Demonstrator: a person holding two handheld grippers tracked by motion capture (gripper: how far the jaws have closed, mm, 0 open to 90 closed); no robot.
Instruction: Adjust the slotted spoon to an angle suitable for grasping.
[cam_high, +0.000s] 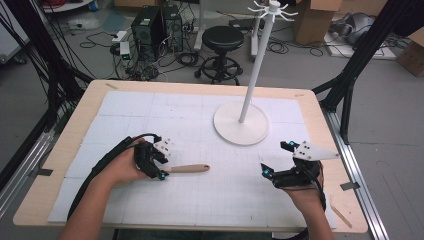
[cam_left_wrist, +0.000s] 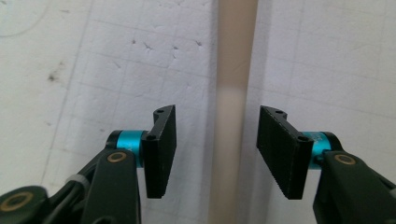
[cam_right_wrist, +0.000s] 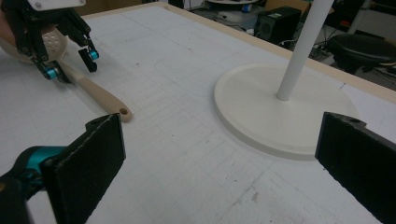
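The right gripper (cam_high: 276, 159) rests near the table's (cam_high: 60, 165) front edge, off to the right of the white stand (cam_high: 241, 123), its jaws spread wide with nothing between them. Leftward of it, and left of and nearer than the stand's round base, lies the beige slotted spatula (cam_high: 187, 169) flat on the white gridded mat (cam_high: 200, 200). The left gripper (cam_left_wrist: 217, 149) sits over its handle with jaws partly apart; the handle runs between the fingers (cam_left_wrist: 161, 149), which stand clear of it on both sides, so nothing is held. The spatula looks light, stiff and smooth, probably a little slippery. The straight handle, near its middle, seems the best place to pinch. Beyond, the stand's pole rises toward hooks at its top.
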